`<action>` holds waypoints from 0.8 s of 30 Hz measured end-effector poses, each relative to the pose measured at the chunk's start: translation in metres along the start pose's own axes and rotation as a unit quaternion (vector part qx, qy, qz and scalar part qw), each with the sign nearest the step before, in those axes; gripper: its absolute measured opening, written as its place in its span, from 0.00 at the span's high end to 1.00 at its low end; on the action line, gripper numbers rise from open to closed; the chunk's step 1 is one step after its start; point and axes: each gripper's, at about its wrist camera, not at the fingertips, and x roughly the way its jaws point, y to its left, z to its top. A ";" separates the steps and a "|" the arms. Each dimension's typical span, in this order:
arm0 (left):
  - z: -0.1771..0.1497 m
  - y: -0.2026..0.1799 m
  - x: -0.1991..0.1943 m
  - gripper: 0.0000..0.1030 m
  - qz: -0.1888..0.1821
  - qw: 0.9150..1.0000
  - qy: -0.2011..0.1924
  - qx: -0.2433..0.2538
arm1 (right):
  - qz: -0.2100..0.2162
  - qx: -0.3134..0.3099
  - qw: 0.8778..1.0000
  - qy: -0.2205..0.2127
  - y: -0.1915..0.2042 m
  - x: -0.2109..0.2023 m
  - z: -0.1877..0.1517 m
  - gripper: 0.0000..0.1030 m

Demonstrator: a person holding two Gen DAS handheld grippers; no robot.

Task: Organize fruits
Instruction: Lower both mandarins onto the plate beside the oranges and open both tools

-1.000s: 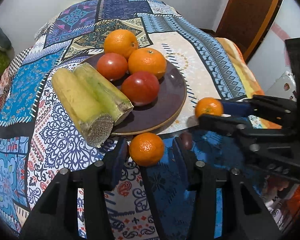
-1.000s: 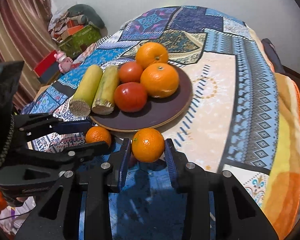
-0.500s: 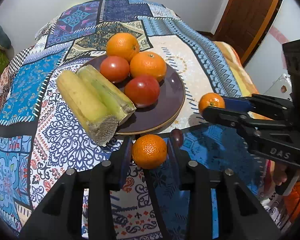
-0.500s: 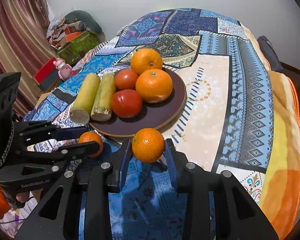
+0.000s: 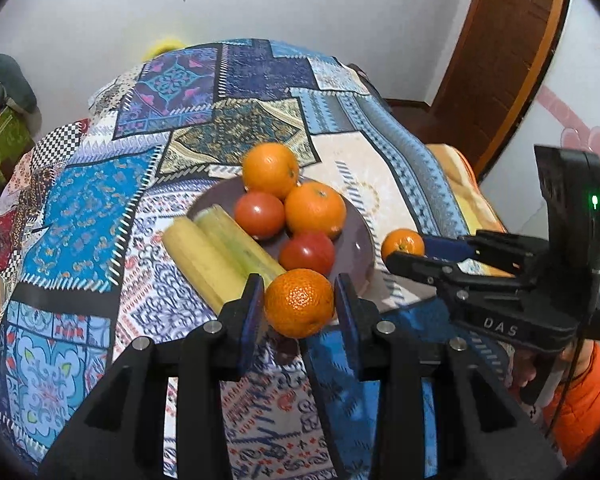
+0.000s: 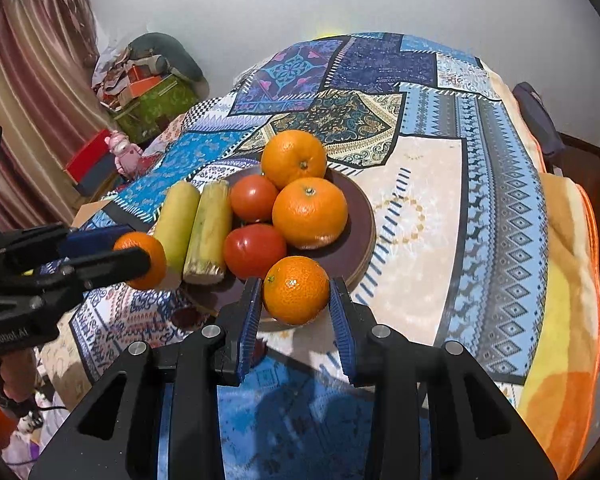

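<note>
My left gripper (image 5: 298,304) is shut on a small mandarin (image 5: 299,302) and holds it above the near rim of the brown plate (image 5: 358,242). My right gripper (image 6: 296,302) is shut on a second mandarin (image 6: 296,290), also raised at the plate's near edge (image 6: 364,236). The plate holds two large oranges (image 6: 309,212), two tomatoes (image 6: 254,250) and two sugarcane pieces (image 6: 208,232). Each gripper with its mandarin shows in the other's view: the right one (image 5: 403,243), the left one (image 6: 142,254).
The plate sits on a table covered with a patterned patchwork cloth (image 6: 440,168). A wooden door (image 5: 500,52) stands at the right. Boxes and toys (image 6: 148,92) lie on the floor at the left, by a curtain.
Both grippers have risen off the cloth with their mandarins and moved toward the plate. The left one closed on its mandarin a second ago.
</note>
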 end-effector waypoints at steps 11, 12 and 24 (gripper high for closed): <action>0.025 0.016 0.031 0.65 0.008 1.000 0.002 -0.022 | -0.002 0.011 1.000 0.011 -0.006 0.026 0.011 0.69; 0.027 0.017 0.035 0.65 0.008 1.000 0.003 -0.024 | -0.002 0.011 1.000 0.013 -0.006 0.028 0.011 0.69; 0.035 0.018 0.065 0.65 0.011 0.999 0.013 -0.028 | -0.009 0.001 1.000 0.023 -0.008 0.046 0.008 0.69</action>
